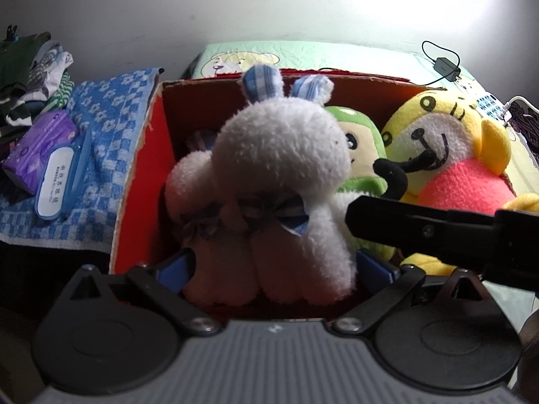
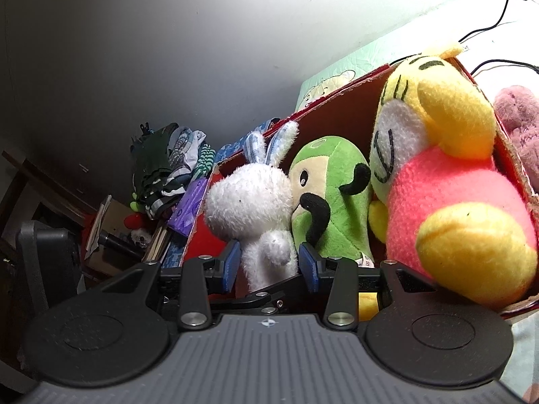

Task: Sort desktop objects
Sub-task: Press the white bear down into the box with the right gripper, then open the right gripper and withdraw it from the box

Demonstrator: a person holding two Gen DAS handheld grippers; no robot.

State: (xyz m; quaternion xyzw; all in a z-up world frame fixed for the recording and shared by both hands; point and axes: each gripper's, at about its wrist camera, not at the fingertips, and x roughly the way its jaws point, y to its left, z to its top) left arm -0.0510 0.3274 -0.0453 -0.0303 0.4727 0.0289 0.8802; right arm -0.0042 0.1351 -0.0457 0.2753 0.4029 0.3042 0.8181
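Note:
A white rabbit plush (image 1: 279,155) with blue striped ears stands upright at the left end of a red cardboard box (image 1: 145,168). Beside it in the box are a green plush (image 1: 360,155) and a yellow-and-pink plush (image 1: 454,155). My left gripper (image 1: 279,267) is open, its blue pads wide on either side of the rabbit's legs. In the right wrist view, my right gripper (image 2: 269,264) is shut on the rabbit (image 2: 249,198), blue pads pressing its lower body. The green plush (image 2: 333,195) and the yellow-and-pink plush (image 2: 448,202) stand to its right. One right finger (image 1: 404,225) shows against the rabbit's side.
Left of the box, a blue checked towel (image 1: 101,128) carries a purple tissue pack (image 1: 37,148) and a blue case (image 1: 59,181), with a clothes pile (image 1: 30,74) behind. A charger (image 1: 446,65) and cables lie behind the box. A pink plush (image 2: 518,118) sits outside the box's right wall.

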